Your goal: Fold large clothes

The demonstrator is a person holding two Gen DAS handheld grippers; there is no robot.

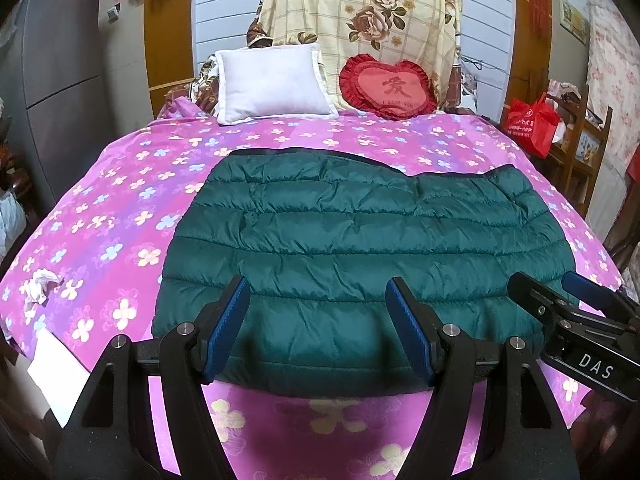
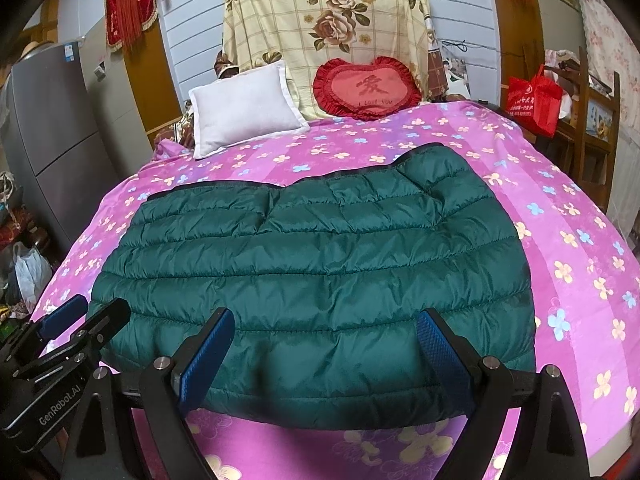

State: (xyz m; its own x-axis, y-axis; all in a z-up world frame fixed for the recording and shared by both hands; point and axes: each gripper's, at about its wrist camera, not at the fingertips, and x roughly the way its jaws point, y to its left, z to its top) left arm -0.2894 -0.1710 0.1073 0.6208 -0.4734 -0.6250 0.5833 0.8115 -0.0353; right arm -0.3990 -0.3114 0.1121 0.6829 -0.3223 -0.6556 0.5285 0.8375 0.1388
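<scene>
Folded green jacket (image 1: 360, 240) on bed, beyond open left claw (image 1: 318, 292)

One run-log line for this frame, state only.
green puffer jacket: folded, flat on bed | left gripper: open, empty | right gripper: open, empty | both above near edge

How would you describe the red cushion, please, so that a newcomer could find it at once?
Start at the bed with the pink flowered sheet. At its head, two cushions lean against a cream rose-patterned cloth. The red heart-shaped ruffled cushion is the right one; the plain white rectangular pillow is the left one.
</scene>
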